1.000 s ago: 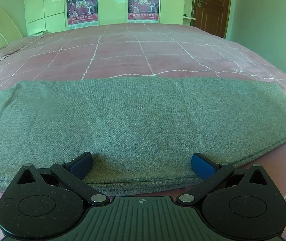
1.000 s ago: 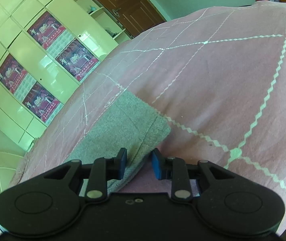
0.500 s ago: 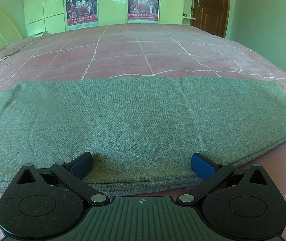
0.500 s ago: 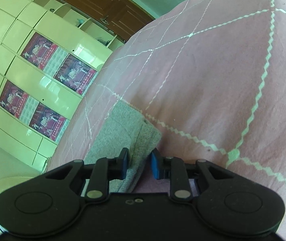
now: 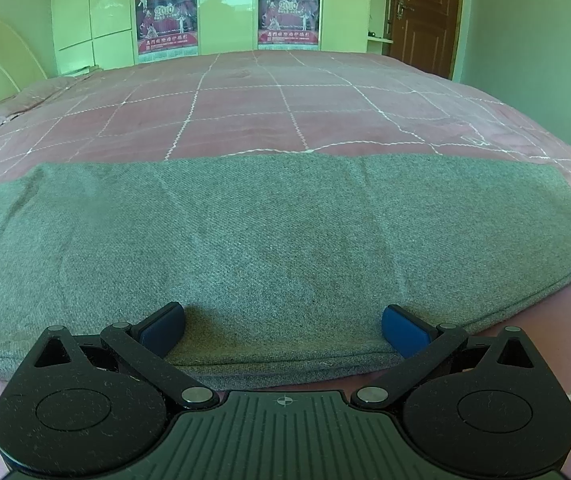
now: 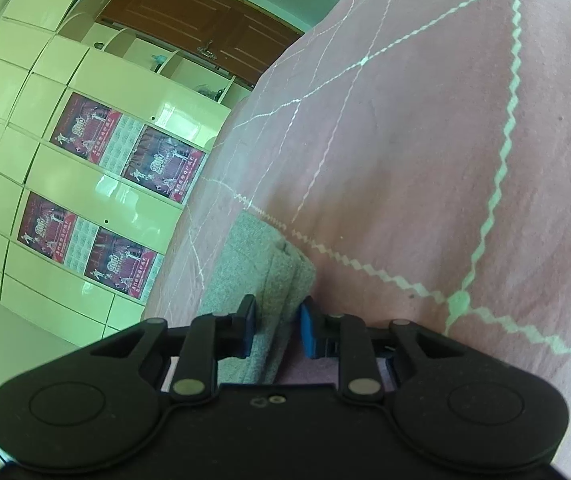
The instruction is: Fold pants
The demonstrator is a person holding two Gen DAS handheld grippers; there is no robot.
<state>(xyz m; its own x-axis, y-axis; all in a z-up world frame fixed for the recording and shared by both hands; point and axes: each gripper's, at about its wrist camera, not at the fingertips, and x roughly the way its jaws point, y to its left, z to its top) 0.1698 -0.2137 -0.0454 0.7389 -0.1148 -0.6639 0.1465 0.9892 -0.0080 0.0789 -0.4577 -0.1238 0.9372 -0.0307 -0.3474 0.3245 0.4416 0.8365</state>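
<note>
left claw (image 5: 283, 326): spread wide, gripping nothing. its blue pads (image 5: 163, 328) rest on the near hem at about 6 o'clock in the left wrist view. i judge it is set there to pin that part of the cloth to the bed while the other end is worked.

pants: long grey woven wool-like pants (image 5: 269, 240), lying flat as a band across the near part of the bed from 9 o'clock to 3 o'clock. the near edge shows more than one layer, so they seem to be folded lengthwise already, leg on leg.

bed: pink quilted bedspread with white zigzag stitching (image 5: 245, 120), running away toward 12 o'clock. it carries the whole garment, which keeps the cloth smooth for a clean crease.

right claw (image 6: 275, 328): jaws narrowed around the stacked end edge of the pants (image 6: 253, 276), at about 6 o'clock in the right wrist view. cloth fills the gap and the left pad looks to touch it, but i cannot tell whether the right pad presses it. the end rises slightly off the bedspread (image 6: 405, 160) and the camera is tilted, which suggests a pinch made to lift.

likely purpose: take this end and carry it over toward the far end, halving the length.

risk: layers may slip apart if the pinch is shallow.
</note>
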